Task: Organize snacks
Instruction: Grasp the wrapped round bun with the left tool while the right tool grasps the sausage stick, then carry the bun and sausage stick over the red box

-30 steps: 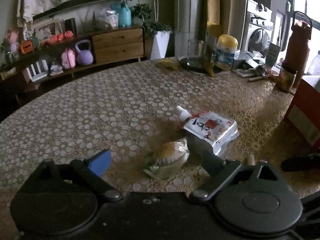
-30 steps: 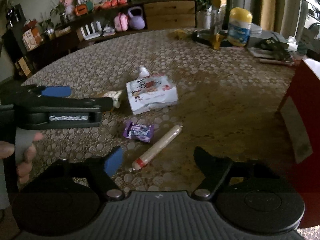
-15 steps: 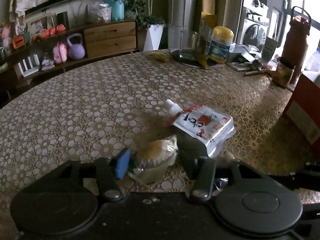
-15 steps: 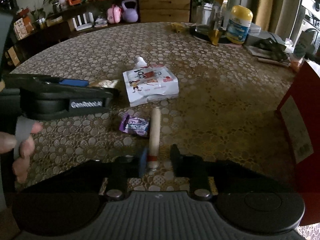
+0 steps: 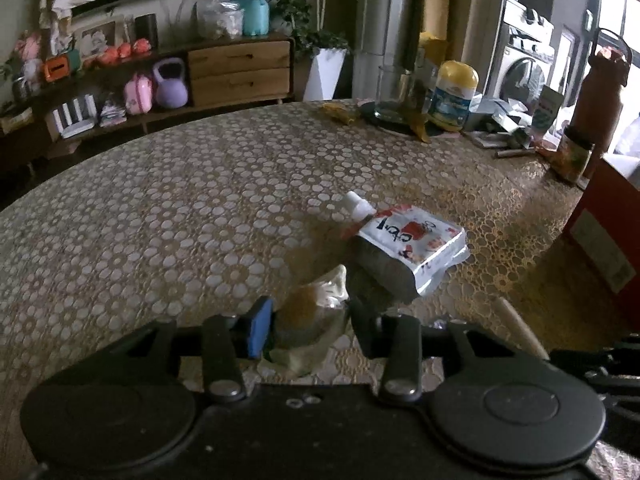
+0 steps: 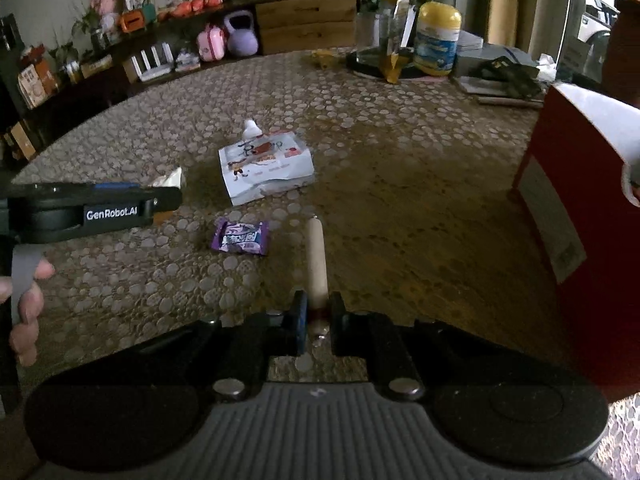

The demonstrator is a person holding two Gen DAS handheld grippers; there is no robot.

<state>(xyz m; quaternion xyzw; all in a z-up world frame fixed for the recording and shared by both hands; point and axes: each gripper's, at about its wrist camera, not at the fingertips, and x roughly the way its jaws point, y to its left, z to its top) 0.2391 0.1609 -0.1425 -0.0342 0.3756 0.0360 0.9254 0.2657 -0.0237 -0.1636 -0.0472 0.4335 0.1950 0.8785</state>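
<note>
Angling down toward the patterned tablecloth (image 6: 400, 168), the right gripper (image 6: 316, 320) is clamped on the near end of a sausage stick (image 6: 316, 256), which points away from it. The left gripper (image 5: 308, 322) tilts likewise, its jaws closing around a clear-wrapped bun (image 5: 316, 304); the bun's near part is hidden behind the gripper body. A spouted pouch (image 6: 264, 168) and purple candy (image 6: 240, 237) lie ahead-left of the right gripper.

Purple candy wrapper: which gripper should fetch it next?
Neither is free now. Right gripper is shut on the sausage stick; left gripper is closing around the wrapped pastry. The purple candy lies beside the stick, so probably right, after unloading.
</note>
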